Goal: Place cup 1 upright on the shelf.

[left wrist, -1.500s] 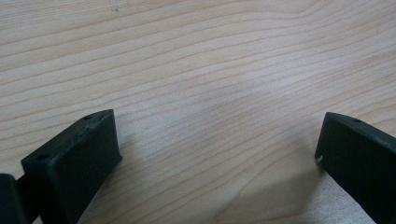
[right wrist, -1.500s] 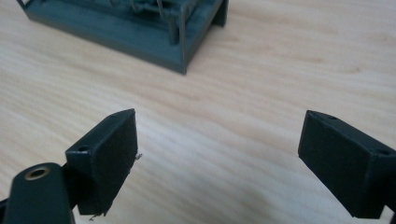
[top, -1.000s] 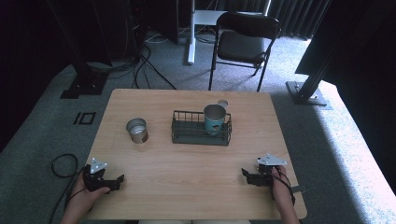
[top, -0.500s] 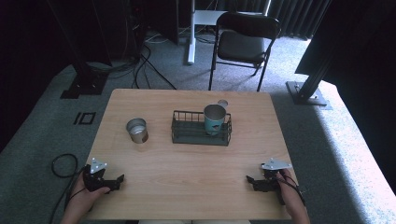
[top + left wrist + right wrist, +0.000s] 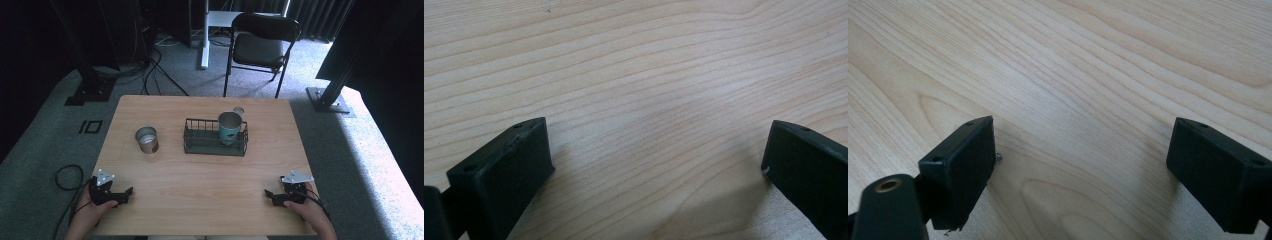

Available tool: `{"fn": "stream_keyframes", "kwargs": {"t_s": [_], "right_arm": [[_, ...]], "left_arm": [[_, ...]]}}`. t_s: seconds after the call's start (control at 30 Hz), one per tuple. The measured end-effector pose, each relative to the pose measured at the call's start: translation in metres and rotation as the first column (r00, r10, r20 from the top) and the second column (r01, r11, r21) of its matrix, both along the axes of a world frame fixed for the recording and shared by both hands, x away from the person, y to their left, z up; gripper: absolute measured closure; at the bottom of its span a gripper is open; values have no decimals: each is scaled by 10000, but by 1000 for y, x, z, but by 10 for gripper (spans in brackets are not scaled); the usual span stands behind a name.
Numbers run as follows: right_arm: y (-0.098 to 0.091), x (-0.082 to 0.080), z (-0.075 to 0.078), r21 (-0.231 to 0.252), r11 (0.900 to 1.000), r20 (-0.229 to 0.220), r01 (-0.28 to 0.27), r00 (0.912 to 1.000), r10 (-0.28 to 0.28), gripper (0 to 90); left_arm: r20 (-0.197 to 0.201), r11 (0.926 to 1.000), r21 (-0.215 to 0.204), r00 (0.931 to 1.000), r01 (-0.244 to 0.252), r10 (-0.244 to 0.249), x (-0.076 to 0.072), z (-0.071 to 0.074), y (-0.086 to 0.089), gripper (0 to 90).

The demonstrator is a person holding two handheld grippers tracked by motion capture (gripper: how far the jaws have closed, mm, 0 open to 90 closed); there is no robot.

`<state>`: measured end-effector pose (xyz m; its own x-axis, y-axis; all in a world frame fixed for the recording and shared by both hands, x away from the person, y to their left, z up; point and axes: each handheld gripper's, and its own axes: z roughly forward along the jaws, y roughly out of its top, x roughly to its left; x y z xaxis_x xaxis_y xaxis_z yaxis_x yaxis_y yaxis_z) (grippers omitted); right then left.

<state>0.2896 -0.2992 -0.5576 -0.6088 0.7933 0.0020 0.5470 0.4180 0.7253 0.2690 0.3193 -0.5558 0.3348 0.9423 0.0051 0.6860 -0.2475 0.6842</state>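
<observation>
both tools (image 5: 129,191) (image 5: 268,193) rest spread on the table (image 5: 200,175), well short of the wire basket (image 5: 215,137).

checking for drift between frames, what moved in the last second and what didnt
The right gripper slid a little toward the person and the table's near right corner; its jaws are open and empty. The left gripper, also open, the can, the wire basket and the cup in it stayed put.

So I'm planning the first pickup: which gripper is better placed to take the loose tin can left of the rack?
Left. The left gripper rests open on the can's side; the right gripper sits across the table.
</observation>
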Motion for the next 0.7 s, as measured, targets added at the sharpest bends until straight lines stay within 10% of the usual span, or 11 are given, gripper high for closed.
{"fn": "stream_keyframes", "kwargs": {"t_s": [0.7], "right_arm": [[0, 0, 0, 12, 10000, -6, 5, 10000, -5, 118]], "left_arm": [[-5, 9997, 7, 9997, 248, -248, -5, 0, -1, 3]]}}
